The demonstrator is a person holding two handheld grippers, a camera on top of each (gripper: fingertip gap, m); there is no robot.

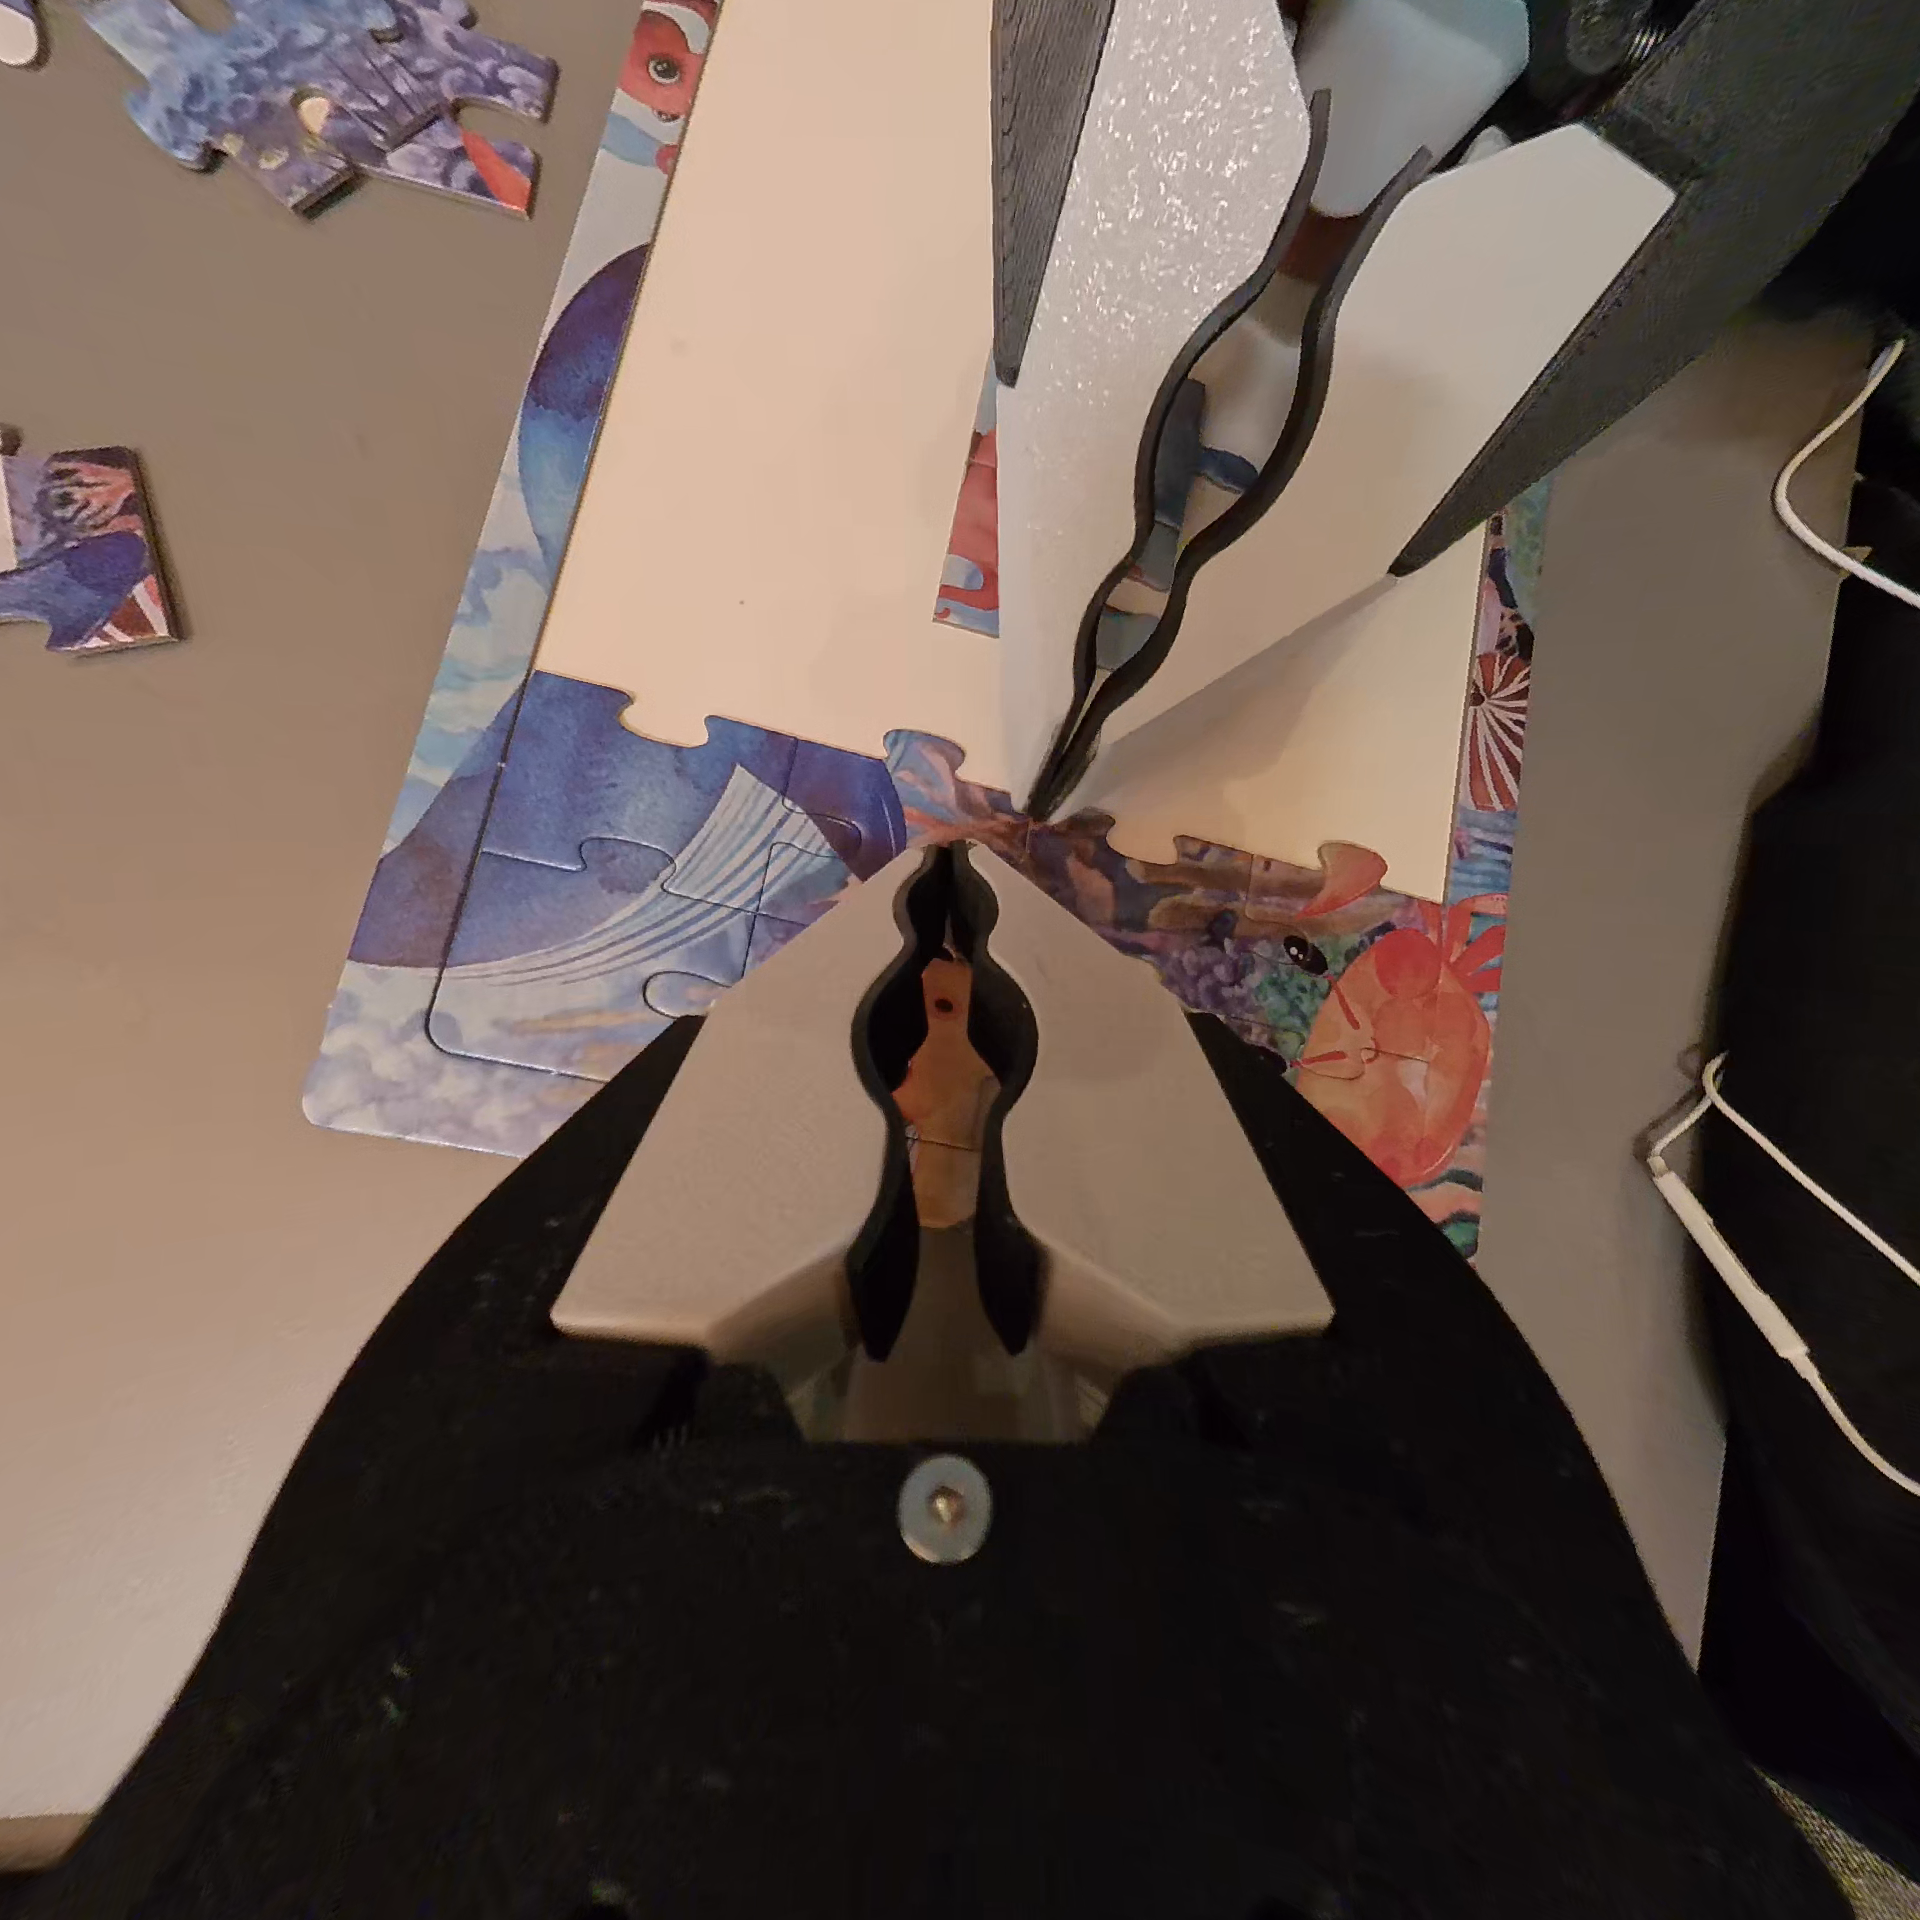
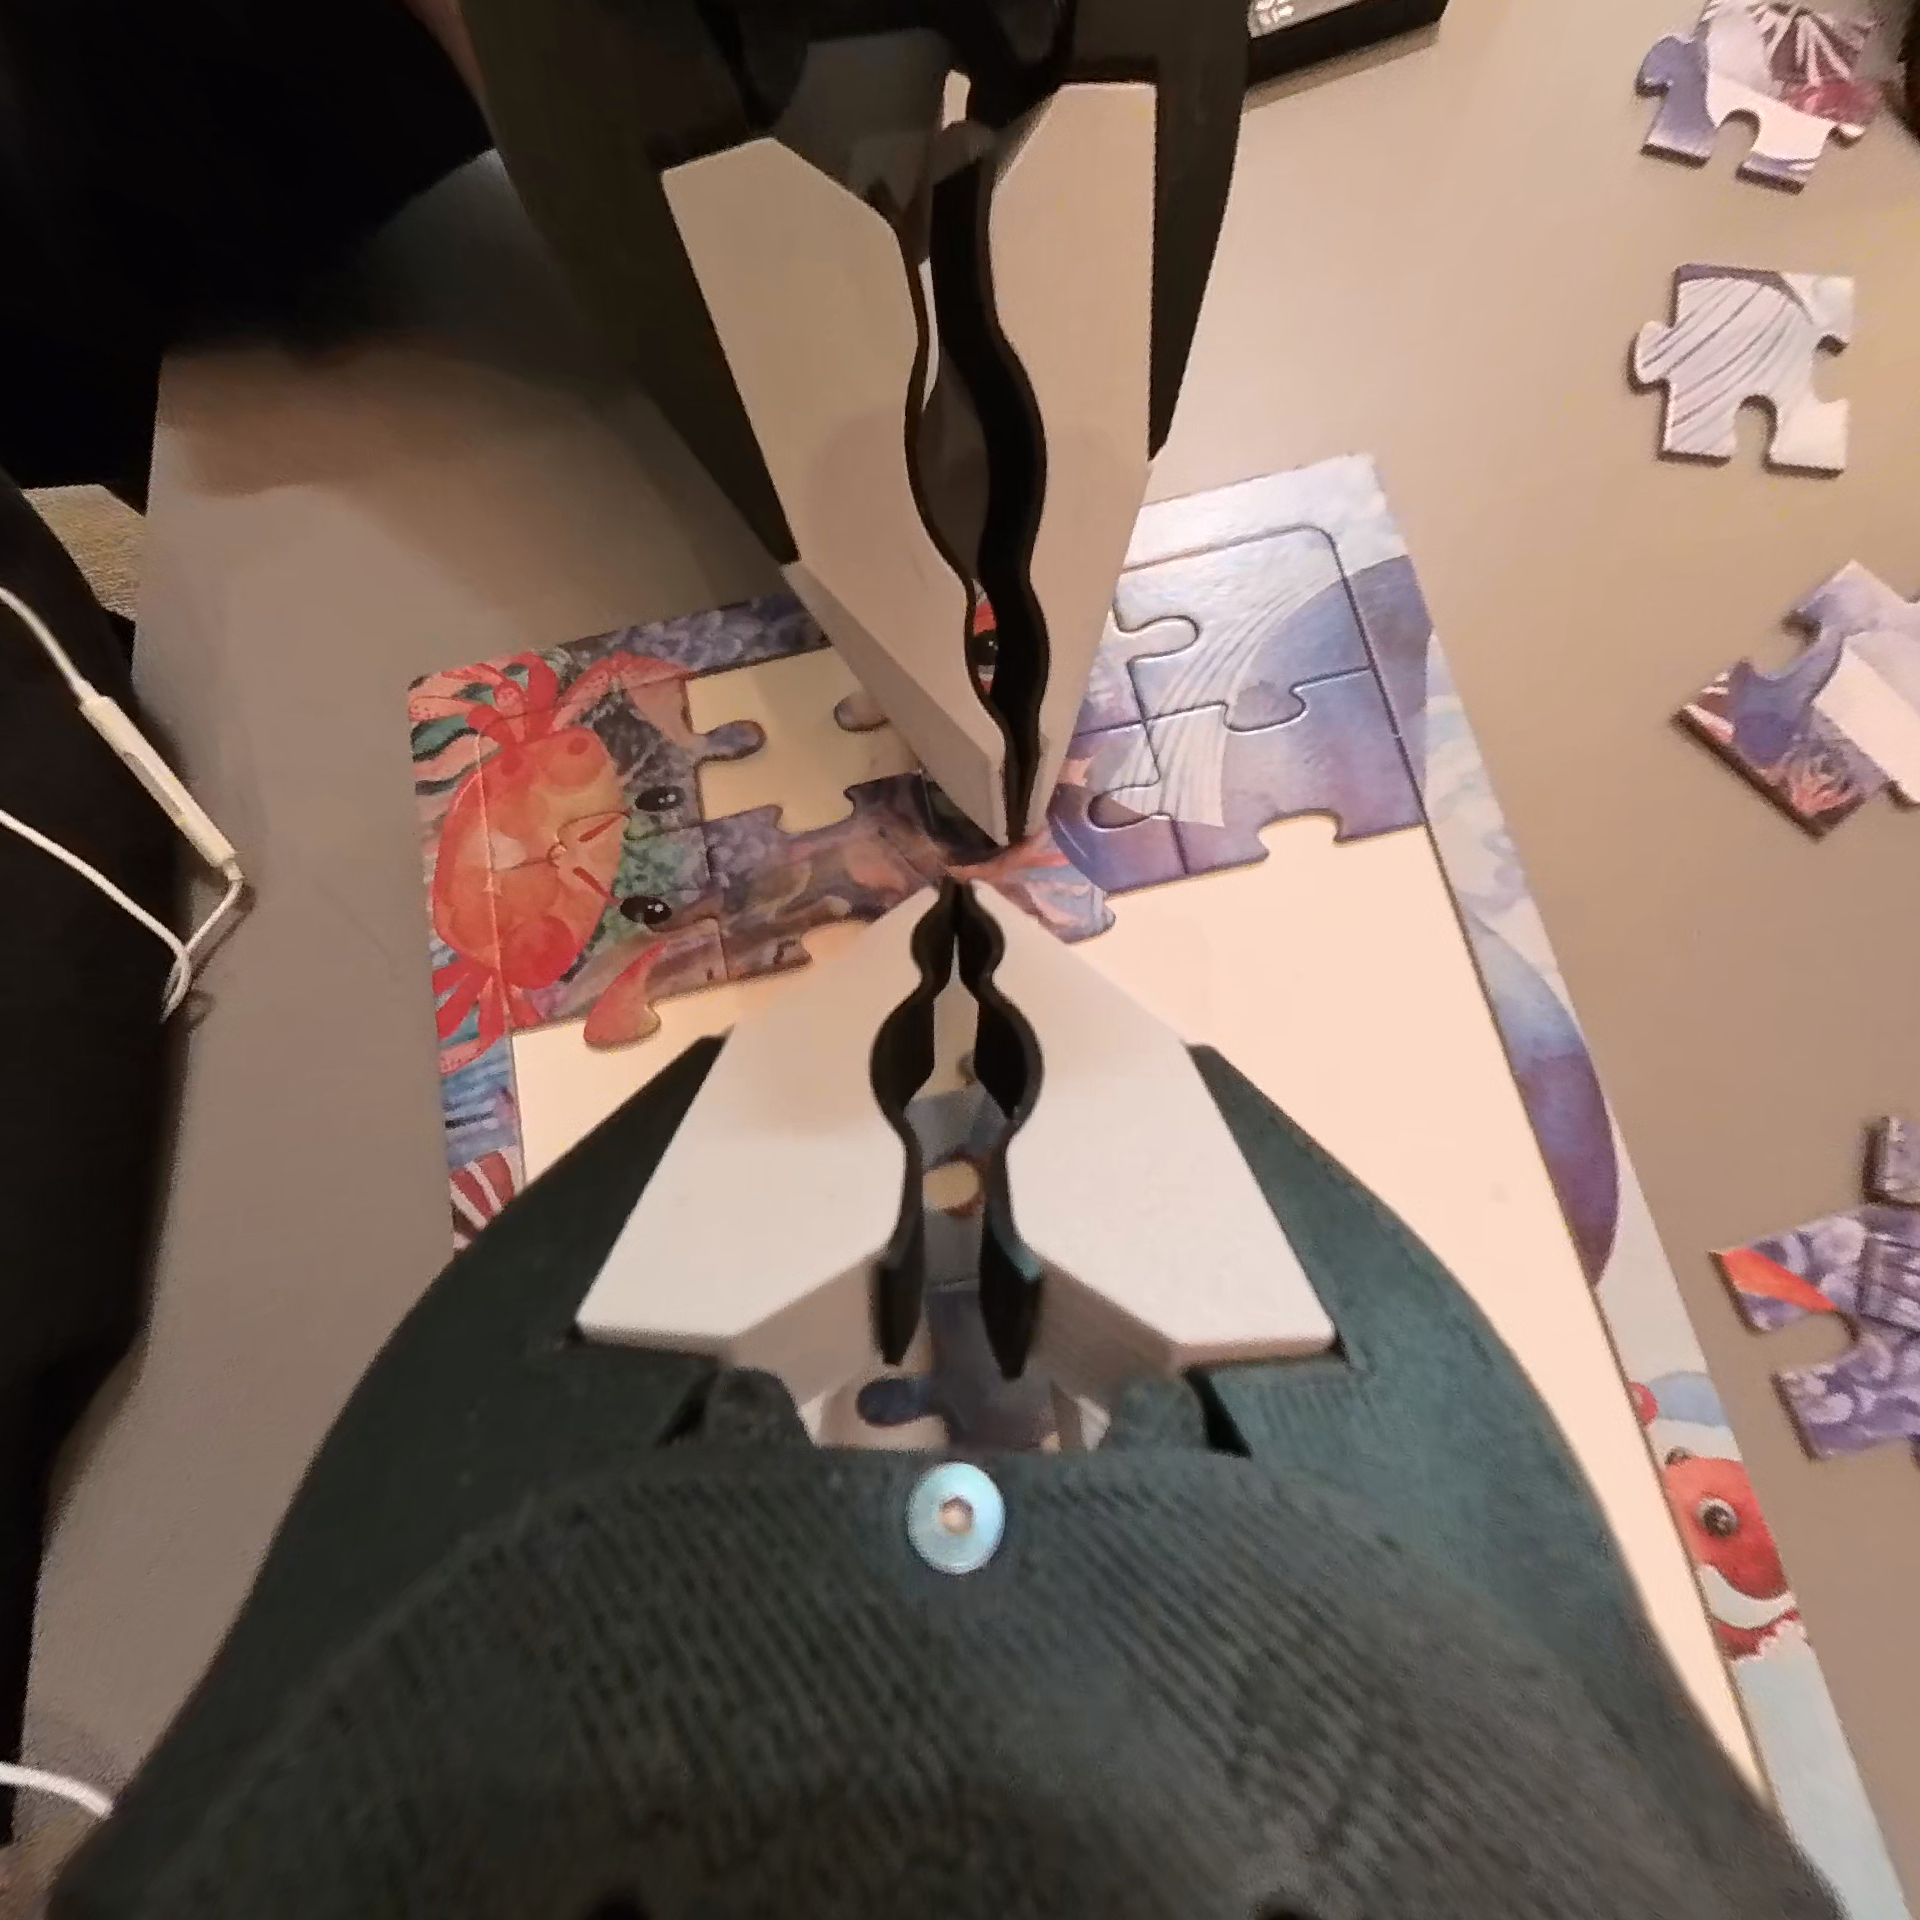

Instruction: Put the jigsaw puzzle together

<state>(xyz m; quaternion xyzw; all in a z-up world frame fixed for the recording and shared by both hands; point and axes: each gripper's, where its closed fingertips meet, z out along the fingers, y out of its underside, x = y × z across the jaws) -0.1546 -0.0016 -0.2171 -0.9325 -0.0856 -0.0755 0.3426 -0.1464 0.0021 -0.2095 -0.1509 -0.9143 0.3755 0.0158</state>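
Cardboard tray [image 1: 582, 436] lies flat on the grey table [image 1: 270, 790], and places below are given from it. Its white floor is bare over most of its length; joined pieces fill only the end row, a blue whale [image 1: 644, 831] toward one corner and an orange crab [image 1: 1403, 1029] toward the other.

Both claws meet tip to tip over the middle of that row, on a purple coral piece [image 2: 883, 847] at the seam between whale and crab. The left gripper [image 1: 951, 857] has its jaws drawn together at the tips, and so does the right gripper [image 2: 961, 894]; neither seems to clasp anything, both look pressed down on the piece. I judge this to be the seating of that piece, with the push going straight down into the tray. Neither arm is nearer; they come from opposite sides.

Loose pieces wait on the table well off the tray's long whale-side edge: a pale striped piece [image 2: 1745, 369], a stack of blue pieces [image 1: 343, 114] and others. A white cable [image 2: 156, 769] lies beyond the crab corner, clear of the work. Each claw crowds the other's tips, the only real obstruction.
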